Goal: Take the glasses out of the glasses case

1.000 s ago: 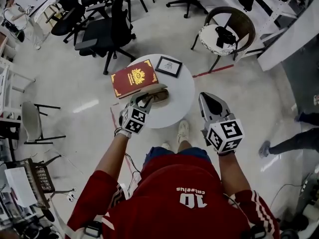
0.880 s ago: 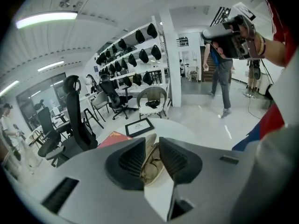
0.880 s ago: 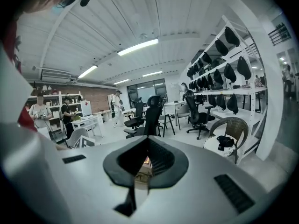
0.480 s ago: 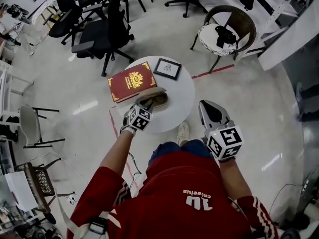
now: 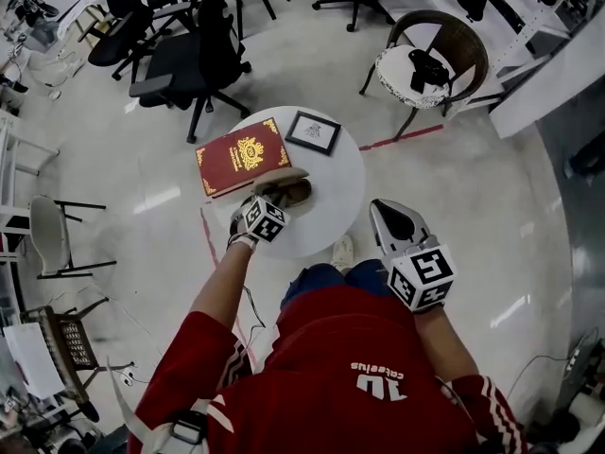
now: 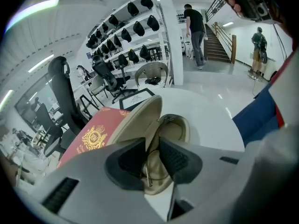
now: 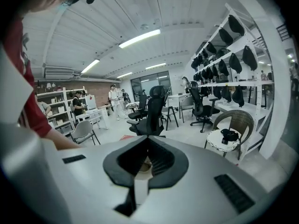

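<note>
1. Head view: a round white table [image 5: 342, 173] holds a red book [image 5: 241, 156], a small picture frame [image 5: 315, 131] and an open glasses case [image 5: 286, 183]. The case lies just beside the book's near edge. The left gripper [image 5: 274, 200] reaches over the table's near rim, with its tips at the case. The right gripper [image 5: 388, 212] hangs off the table to the right, above the floor and well apart from the case.

2. Left gripper view: the left gripper [image 6: 153, 146] points into the open case [image 6: 140, 120], whose lid stands tilted up on the left. The glasses [image 6: 147, 173] lie inside the case. The jaws are drawn in to a narrow gap and pinch the thin metal arm of the glasses between their dark pads. The red book [image 6: 96, 136] lies just left of the case. The picture frame [image 6: 138, 98] is behind it on the table [image 6: 205, 120].

3. Right gripper view: the right gripper [image 7: 148, 141] has its jaws pressed together at the tips, with nothing held. Ahead of it are a black office chair [image 7: 150, 111] and a wicker chair [image 7: 232, 133].
</note>
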